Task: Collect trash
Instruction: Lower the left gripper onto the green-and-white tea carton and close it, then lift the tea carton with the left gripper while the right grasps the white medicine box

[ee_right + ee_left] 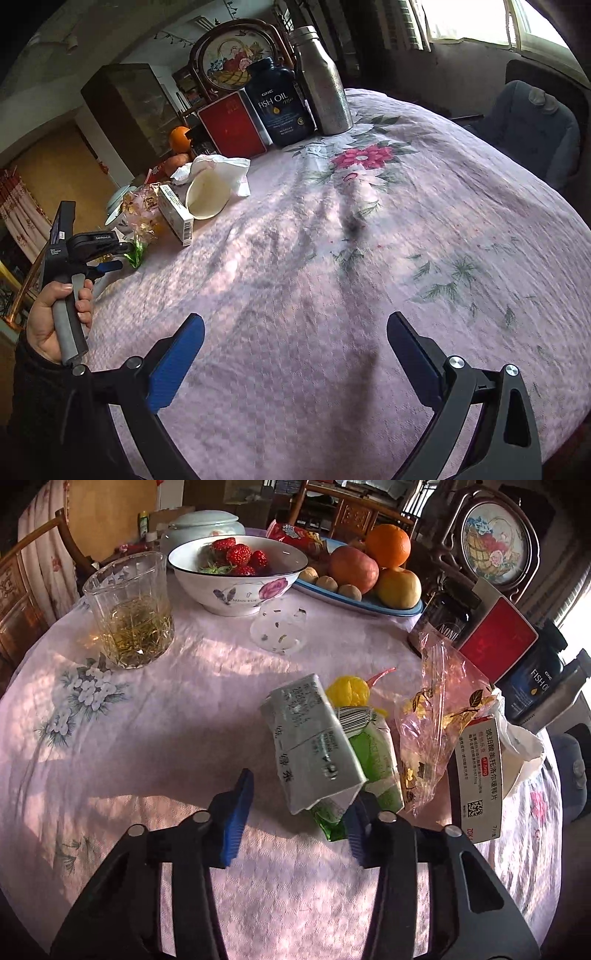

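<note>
Left claw (295, 812) points down at the near edge of a trash pile on the round bench (147, 738), which is covered by a pale pink flowered cloth. Its blue pads stand partly apart with a gap between them. The right pad (356, 834) touches the lower corner of a flattened grey-green tea carton (314, 746); the left pad (236, 812) is clear of it. Nothing is pinched.

The carton lies tilted over a green wrapper (376, 771). A crumpled yellow wrapper (349, 690) sits just beyond it. To the right is a clear pink plastic bag with gold leaf print (432, 716), then a white medicine box (478, 771) and a paper cup with crumpled white tissue (517, 746).

Far side of the bench, left wrist view: a glass of tea (131, 613) at the left, a bowl of strawberries (236, 576) in the middle, a blue fruit plate (369, 602) with an orange and apples to the right. A small clear lid (279, 627) lies near the bowl.

Right claw (295, 354) is spread wide over bare cloth, holding nothing and well apart from the pile. In its view the person's left hand (59, 317) grips the other tool's handle at the left. The paper cup (205, 197) lies on its side beside the medicine box (175, 214). A red box (232, 125), a fish oil bottle (280, 103) and a steel bottle (325, 85) stand at the far edge.
</note>
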`<action>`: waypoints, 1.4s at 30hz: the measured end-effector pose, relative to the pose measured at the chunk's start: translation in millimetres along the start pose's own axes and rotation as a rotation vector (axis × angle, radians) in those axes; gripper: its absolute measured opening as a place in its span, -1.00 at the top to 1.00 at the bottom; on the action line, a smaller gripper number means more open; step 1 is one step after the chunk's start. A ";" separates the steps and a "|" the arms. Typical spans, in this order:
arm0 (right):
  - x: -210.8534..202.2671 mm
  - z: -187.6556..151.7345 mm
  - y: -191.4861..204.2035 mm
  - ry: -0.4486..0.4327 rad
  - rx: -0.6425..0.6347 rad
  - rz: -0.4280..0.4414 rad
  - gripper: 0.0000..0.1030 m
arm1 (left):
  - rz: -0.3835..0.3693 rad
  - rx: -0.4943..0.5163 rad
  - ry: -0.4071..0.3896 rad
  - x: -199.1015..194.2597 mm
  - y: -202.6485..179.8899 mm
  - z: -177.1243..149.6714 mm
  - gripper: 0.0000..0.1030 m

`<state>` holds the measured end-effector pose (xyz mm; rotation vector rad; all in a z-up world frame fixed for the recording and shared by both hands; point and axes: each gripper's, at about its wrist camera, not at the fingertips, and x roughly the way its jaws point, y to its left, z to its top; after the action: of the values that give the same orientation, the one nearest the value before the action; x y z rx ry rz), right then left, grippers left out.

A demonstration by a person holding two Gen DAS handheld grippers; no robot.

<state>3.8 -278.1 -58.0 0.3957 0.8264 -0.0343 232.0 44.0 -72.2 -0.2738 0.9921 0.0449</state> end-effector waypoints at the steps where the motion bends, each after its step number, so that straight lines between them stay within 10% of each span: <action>1: -0.8 -0.1 1.6 0.000 -0.005 0.000 -0.89 | -0.012 0.002 0.006 0.9 -0.4 0.8 0.36; 22: 23.3 17.9 70.3 0.018 -0.174 -0.019 -0.89 | -0.062 0.192 -0.034 -37.1 1.9 -41.2 0.54; 30: 83.1 57.0 113.9 0.074 -0.313 0.041 -0.89 | -0.078 0.175 -0.043 -24.5 7.8 -39.2 0.16; 42: 173.4 91.5 156.6 0.185 -0.403 0.177 -0.65 | -0.106 0.213 -0.017 -13.8 3.2 -40.7 0.49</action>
<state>215.3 -144.2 -75.9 0.0899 0.9533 0.3332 190.5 38.2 -82.3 -0.1301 0.9559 -0.1546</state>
